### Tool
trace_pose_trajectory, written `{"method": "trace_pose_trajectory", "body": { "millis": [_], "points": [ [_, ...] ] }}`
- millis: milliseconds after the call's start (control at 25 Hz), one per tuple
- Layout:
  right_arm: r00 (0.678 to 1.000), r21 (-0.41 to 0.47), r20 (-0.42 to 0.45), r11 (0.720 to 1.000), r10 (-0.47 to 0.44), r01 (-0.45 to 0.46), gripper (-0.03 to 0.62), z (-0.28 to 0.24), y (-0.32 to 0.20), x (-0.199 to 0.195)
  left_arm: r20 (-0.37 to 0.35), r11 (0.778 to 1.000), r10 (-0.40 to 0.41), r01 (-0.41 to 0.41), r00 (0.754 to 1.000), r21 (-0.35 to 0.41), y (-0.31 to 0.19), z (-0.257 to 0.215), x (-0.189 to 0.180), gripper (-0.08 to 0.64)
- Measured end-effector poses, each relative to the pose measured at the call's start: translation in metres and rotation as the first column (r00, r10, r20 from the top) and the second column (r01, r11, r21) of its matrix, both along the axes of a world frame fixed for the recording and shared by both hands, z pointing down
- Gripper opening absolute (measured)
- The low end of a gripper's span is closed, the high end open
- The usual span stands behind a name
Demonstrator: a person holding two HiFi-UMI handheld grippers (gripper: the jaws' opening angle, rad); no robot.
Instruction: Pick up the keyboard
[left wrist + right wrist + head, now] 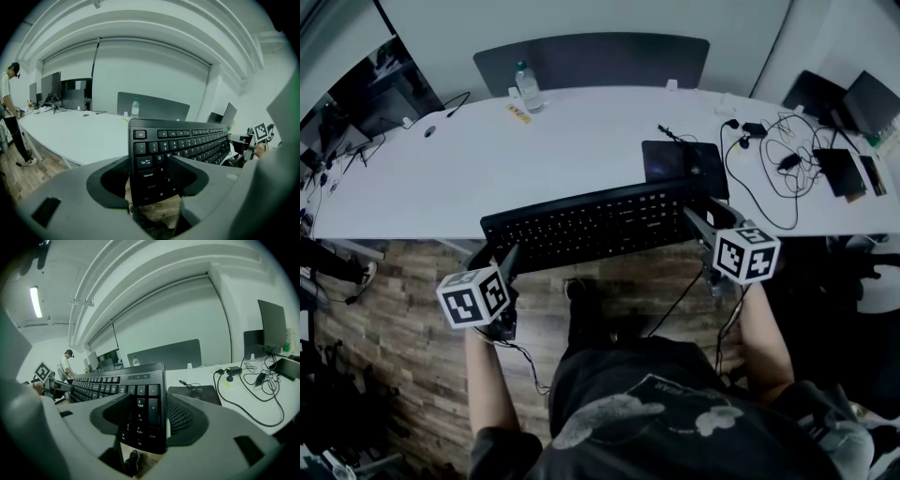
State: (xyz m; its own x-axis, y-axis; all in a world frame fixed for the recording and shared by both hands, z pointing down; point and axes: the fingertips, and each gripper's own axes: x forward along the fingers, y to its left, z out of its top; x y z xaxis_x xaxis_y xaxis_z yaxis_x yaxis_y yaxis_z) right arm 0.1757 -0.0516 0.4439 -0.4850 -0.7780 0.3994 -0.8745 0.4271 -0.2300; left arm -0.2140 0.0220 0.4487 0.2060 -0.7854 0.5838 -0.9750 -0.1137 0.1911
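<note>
A black keyboard (591, 225) hangs level in the air over the front edge of the white table (487, 169), held at both ends. My left gripper (502, 258) is shut on its left end, and in the left gripper view the keyboard (183, 138) sits between the pads of that gripper (150, 166) at the Tab and Caps Lock keys. My right gripper (698, 217) is shut on the right end. In the right gripper view the number pad of the keyboard (112, 383) is clamped between the pads of that gripper (143, 413).
A dark mouse pad (684, 164) lies just behind the keyboard. Tangled cables (778, 159) and dark devices (848, 173) cover the table's right side. A water bottle (528, 89) stands at the back edge. Below is wooden floor (394, 309). A person (7, 117) stands far off.
</note>
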Motion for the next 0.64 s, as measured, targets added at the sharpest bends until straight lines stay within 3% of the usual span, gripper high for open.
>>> {"method": "trace_pose_trajectory", "body": {
  "millis": [640],
  "points": [
    [1.0,-0.027,0.007,0.999,-0.017,0.017,0.239,0.01,0.003,-0.003,0.003,0.999,-0.037,0.037,0.999,-0.029,0.013,0.011,-0.004,0.254]
  ]
}}
